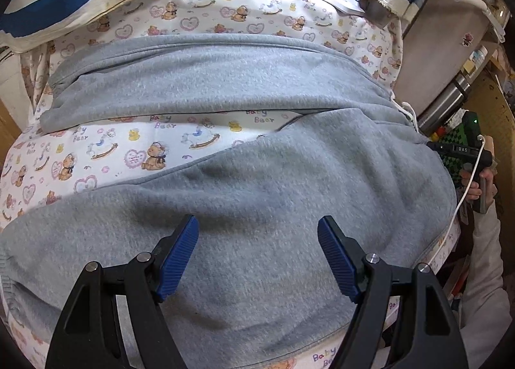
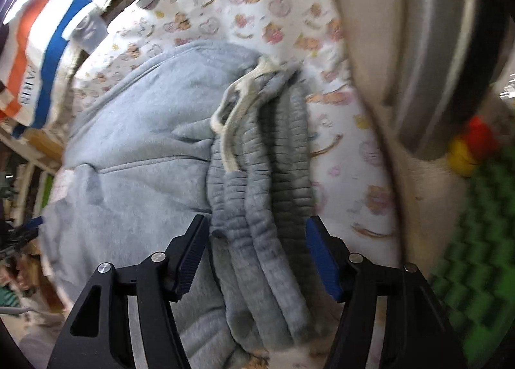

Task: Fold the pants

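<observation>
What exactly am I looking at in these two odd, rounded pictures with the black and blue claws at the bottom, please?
Each picture comes from a wide-angle camera on a hand-held gripper; a person holds one in each hand. No robot is involved. The left gripper looks across grey sweatpants spread on a sheet printed with bears, one leg lying apart from the other. At that picture's right edge you see the person's other hand gripping its tool. The right gripper looks at the ribbed waistband and its white drawstring; this picture is motion-blurred. Both grippers stand open with blue pads apart, the waistband lying between the right one's; neither holds anything yet.
</observation>
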Motion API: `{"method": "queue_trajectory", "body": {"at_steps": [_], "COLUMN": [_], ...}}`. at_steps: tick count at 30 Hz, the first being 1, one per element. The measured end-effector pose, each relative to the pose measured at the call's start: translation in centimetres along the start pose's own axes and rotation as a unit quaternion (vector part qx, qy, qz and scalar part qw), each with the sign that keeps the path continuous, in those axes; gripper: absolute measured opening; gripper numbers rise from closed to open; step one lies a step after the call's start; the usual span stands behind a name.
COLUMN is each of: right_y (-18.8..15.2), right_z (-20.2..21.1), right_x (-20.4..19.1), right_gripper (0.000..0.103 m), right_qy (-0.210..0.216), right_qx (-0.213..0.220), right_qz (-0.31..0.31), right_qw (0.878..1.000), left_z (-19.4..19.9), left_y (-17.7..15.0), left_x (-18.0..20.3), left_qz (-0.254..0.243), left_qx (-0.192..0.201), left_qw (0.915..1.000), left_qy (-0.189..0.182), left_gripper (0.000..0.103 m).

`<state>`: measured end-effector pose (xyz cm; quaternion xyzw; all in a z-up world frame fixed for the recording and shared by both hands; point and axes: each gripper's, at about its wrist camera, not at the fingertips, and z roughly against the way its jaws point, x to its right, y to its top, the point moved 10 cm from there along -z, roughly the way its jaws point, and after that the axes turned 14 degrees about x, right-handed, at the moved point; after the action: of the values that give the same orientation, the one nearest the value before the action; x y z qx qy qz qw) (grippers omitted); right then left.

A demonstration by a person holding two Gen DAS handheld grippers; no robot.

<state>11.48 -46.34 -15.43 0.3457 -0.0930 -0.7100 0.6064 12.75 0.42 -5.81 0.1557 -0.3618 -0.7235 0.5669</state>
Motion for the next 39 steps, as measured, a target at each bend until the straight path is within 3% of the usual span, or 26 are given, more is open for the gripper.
{"method": "queue_trajectory", "body": {"at_steps": [3,4,7,13,16,21,25,28,29,31,33,35,39], "right_y": [-0.6,-0.6,-0.3,1.0,1.6,1.7,-0.2,-0.5,-0.3,-0.1,-0.3,-1.0,-3.3], "right_z": [-1.2,-1.2,-1.1,2.5,4.8,6.8,2.4,1.0,1.2,2.2,3.6,4.5,4.1], "right_x": [-0.1,-0.2,-0.6,-1.0,-1.9,-3.6,-0.7,-0.1,-0.4,-0.8,-0.8,-0.5,1.3], "right_gripper": [0.053,0.041,0.018,0.012,0.011,0.011,0.012,0.017,0.018,0.033,0.065,0.065,0.06], "right_qy": [0.027,0.027,0.035,-0.068,-0.091,-0.119,-0.171,-0.19,-0.191,-0.196,-0.199,-0.183,-0.172], "right_qx": [-0.027,-0.026,-0.021,0.028,0.045,0.066,0.01,0.008,0.012,0.018,0.025,0.024,-0.02], "right_qz": [-0.013,-0.007,-0.015,0.031,0.04,0.067,0.061,0.086,0.099,0.123,0.137,0.129,0.1], "right_qw": [0.999,0.999,0.999,0.997,0.994,0.988,0.983,0.978,0.976,0.973,0.97,0.974,0.98], "left_z": [-0.1,-0.2,-0.6,-0.4,0.1,-0.3,-1.2,-1.0,-0.9,-0.6,-0.4,-0.6,-1.6], "left_y": [-0.2,-0.3,-0.7,-0.6,-0.3,0.0,0.2,0.4,0.3,0.1,-0.2,-0.5,-1.2], "left_x": [-0.1,0.0,0.3,0.5,0.0,-1.6,-3.5,-4.8,-5.0,-5.3,-5.6,-5.4,-3.9], "left_qz": [-0.002,-0.002,0.005,-0.009,-0.024,-0.05,-0.05,-0.058,-0.054,-0.045,-0.044,-0.043,-0.025], "left_qx": [-0.001,-0.003,-0.01,-0.001,0.014,0.032,0.037,0.047,0.047,0.049,0.052,0.052,0.041], "left_qw": [1.0,1.0,0.9999,0.9999,0.9994,0.996,0.9928,0.9882,0.9885,0.99,0.9897,0.9901,0.9948], "left_qy": [0.007,0.006,-0.001,0.008,0.02,0.068,0.103,0.134,0.133,0.124,0.126,0.123,0.089], "left_gripper": [0.075,0.075,0.075,0.075,0.075,0.075,0.075,0.075,0.075,0.075,0.075,0.075,0.075]}}
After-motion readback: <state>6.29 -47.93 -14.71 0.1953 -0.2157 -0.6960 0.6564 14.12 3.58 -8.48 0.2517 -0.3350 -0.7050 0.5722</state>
